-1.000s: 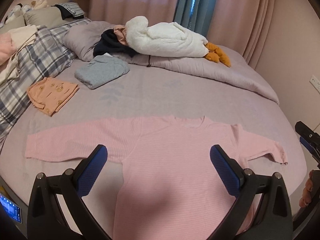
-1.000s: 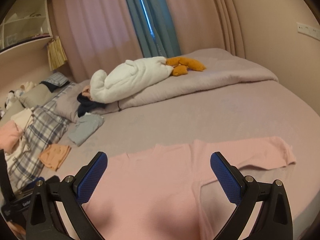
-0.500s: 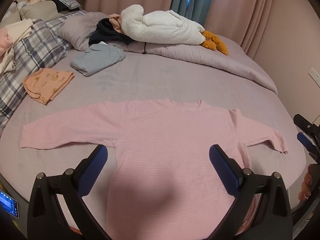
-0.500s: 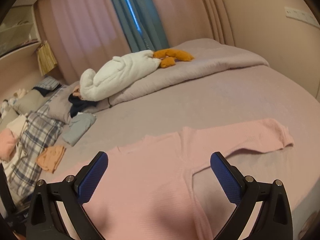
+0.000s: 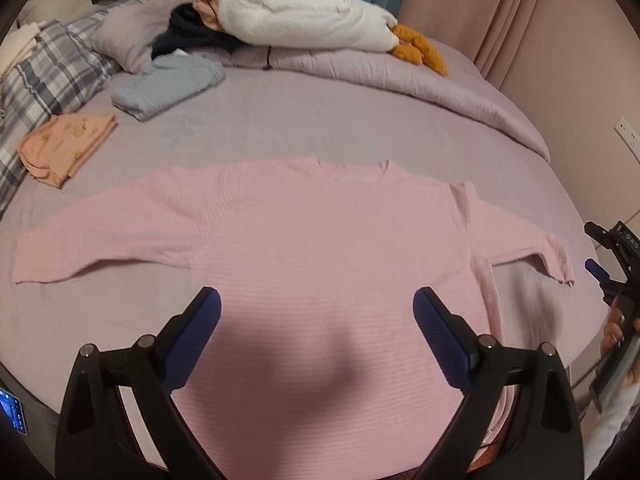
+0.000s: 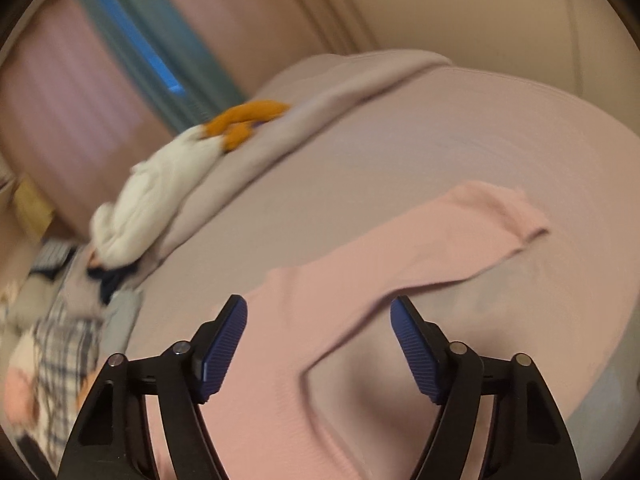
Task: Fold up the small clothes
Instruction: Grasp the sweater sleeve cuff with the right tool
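A pink long-sleeved top (image 5: 320, 240) lies flat on the grey bed (image 5: 320, 128), both sleeves spread out, neckline at the far side. My left gripper (image 5: 316, 312) is open and empty, held above the top's body. My right gripper (image 6: 319, 320) is open and empty, tilted, above the top's right sleeve (image 6: 420, 248) near the armpit. In the left wrist view the right gripper shows at the right edge (image 5: 612, 264), past the right cuff (image 5: 556, 264).
A folded grey garment (image 5: 168, 84) and a folded orange garment (image 5: 64, 144) lie at the far left of the bed. A white fleece (image 5: 308, 16), orange plush (image 5: 420, 48), dark clothes, a rolled duvet and a plaid blanket (image 5: 48, 76) line the far side.
Both grippers moved forward and lower over the pink top. The right gripper has tilted and swung toward the right sleeve, its view now blurred, and its jaws have narrowed somewhat.
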The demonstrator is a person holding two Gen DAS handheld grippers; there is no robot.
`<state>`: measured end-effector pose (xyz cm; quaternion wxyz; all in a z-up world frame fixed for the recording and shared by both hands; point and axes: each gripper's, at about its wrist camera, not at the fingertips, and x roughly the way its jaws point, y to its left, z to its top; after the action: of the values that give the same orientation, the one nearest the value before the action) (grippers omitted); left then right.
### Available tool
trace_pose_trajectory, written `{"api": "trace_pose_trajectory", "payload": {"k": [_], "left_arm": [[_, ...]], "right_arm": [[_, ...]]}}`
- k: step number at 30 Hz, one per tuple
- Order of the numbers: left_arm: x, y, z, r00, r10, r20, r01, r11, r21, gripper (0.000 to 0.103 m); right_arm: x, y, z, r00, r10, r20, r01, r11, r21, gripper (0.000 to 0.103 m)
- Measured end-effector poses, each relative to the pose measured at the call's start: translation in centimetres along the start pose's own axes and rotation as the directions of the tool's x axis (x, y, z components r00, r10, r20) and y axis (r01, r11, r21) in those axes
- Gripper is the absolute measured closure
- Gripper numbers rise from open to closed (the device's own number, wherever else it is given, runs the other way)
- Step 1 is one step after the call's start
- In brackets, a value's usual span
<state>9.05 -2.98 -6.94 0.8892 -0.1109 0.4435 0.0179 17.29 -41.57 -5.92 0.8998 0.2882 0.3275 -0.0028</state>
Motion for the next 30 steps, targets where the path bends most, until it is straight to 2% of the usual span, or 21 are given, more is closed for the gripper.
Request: {"api": "trace_pose_trajectory", "payload": {"k": [4, 9, 14, 16, 18, 21, 25, 26, 28, 29, 30], "left_arm": [[1.2, -0.3, -0.1, 0.999, 0.001, -0.04, -0.001, 1.0, 0.0, 0.011], [1.8, -0.7, 0.1, 0.999, 0.023, -0.048, -0.023, 1.0, 0.007, 0.012], [1.4, -1.3, 0.4, 0.998, 0.053, -0.03, -0.052, 0.998, 0.017, 0.013], [0.4, -1.3, 0.8, 0.998, 0.057, 0.002, -0.057, 0.998, 0.015, 0.017], [-1.3, -1.6, 1.5, 0.996, 0.064, 0.069, -0.066, 0.998, 0.023, 0.019], [-5.1, -2.3, 2.9, 0.974, 0.094, 0.204, -0.105, 0.993, 0.046, 0.017], [-8.3, -2.7, 3.8, 0.948, 0.118, 0.297, -0.138, 0.989, 0.048, 0.014], [-8.7, -2.7, 3.8, 0.944, 0.121, 0.308, -0.142, 0.989, 0.044, 0.013], [-9.5, -2.8, 3.8, 0.938, 0.122, 0.325, -0.143, 0.989, 0.041, 0.011], [-9.6, -2.7, 3.6, 0.937, 0.124, 0.328, -0.145, 0.988, 0.042, 0.011], [-9.7, -2.7, 3.6, 0.937, 0.124, 0.327, -0.147, 0.988, 0.045, 0.01]], "right_arm": [[2.0, -4.6, 1.3, 0.997, -0.078, -0.006, 0.078, 0.989, 0.124, 0.036], [5.1, -9.8, 2.5, 0.987, -0.155, -0.032, 0.158, 0.956, 0.248, 0.044], [7.3, -13.7, 2.6, 0.96, -0.263, -0.094, 0.279, 0.899, 0.337, 0.046], [6.9, -14.6, 2.1, 0.96, -0.267, -0.084, 0.279, 0.889, 0.364, 0.046], [6.5, -15.2, 2.0, 0.969, -0.24, -0.061, 0.244, 0.89, 0.385, 0.046], [6.9, -15.5, 2.5, 0.969, -0.243, -0.047, 0.242, 0.897, 0.37, 0.046], [8.0, -15.2, 3.4, 0.967, -0.253, -0.041, 0.252, 0.909, 0.333, 0.048], [8.1, -15.1, 3.5, 0.967, -0.252, -0.038, 0.251, 0.911, 0.328, 0.051], [8.6, -15.0, 4.0, 0.966, -0.253, -0.043, 0.254, 0.915, 0.315, 0.07], [8.5, -15.1, 3.8, 0.965, -0.259, -0.045, 0.26, 0.915, 0.308, 0.076], [8.4, -15.2, 3.8, 0.963, -0.265, -0.045, 0.266, 0.917, 0.298, 0.09]]}}
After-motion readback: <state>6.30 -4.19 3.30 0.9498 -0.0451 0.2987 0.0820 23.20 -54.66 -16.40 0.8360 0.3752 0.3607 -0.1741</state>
